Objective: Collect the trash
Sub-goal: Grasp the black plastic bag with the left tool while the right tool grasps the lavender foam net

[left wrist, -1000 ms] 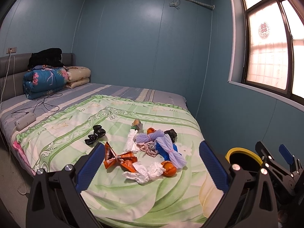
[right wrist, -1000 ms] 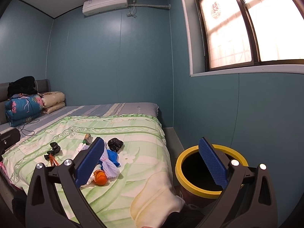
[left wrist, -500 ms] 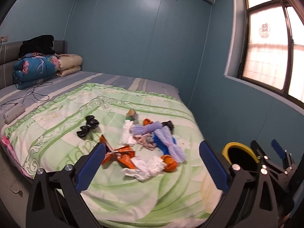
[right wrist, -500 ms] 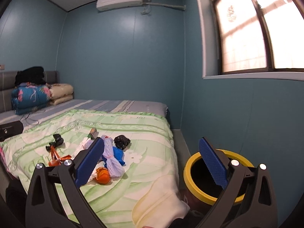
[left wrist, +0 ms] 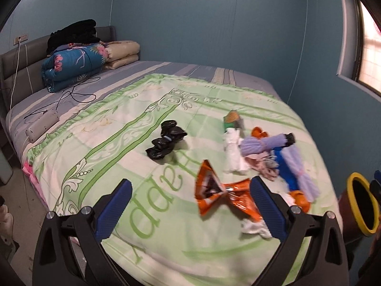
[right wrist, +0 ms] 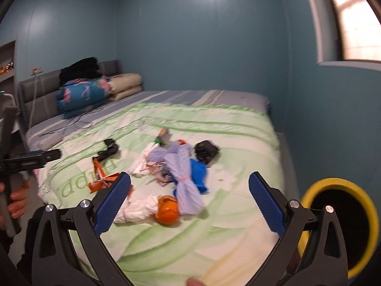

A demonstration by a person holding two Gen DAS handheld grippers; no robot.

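Observation:
Trash lies in a heap on the green bedspread [left wrist: 133,157]: an orange foil wrapper [left wrist: 219,194], a black bag [left wrist: 166,143], white tissue [left wrist: 234,152], a purple and blue bundle [left wrist: 290,166] and an orange ball [right wrist: 167,211]. My left gripper [left wrist: 188,205] is open and empty, just short of the orange wrapper. My right gripper [right wrist: 189,202] is open and empty above the purple bundle [right wrist: 184,174] and white tissue [right wrist: 140,208]. A yellow-rimmed bin [right wrist: 338,224] stands on the floor right of the bed; it also shows in the left wrist view [left wrist: 362,205].
Folded quilts [left wrist: 76,64] and black clothes [left wrist: 73,33] are stacked at the headboard. A power strip [left wrist: 42,125] with cables lies on the bed's left side. The blue wall and a window [right wrist: 352,16] are on the right. The left gripper [right wrist: 31,159] shows in the right wrist view.
Both grippers have tilted down and moved in toward the trash on the bed. The bin has shifted to the right edge of both views. Both stay open.

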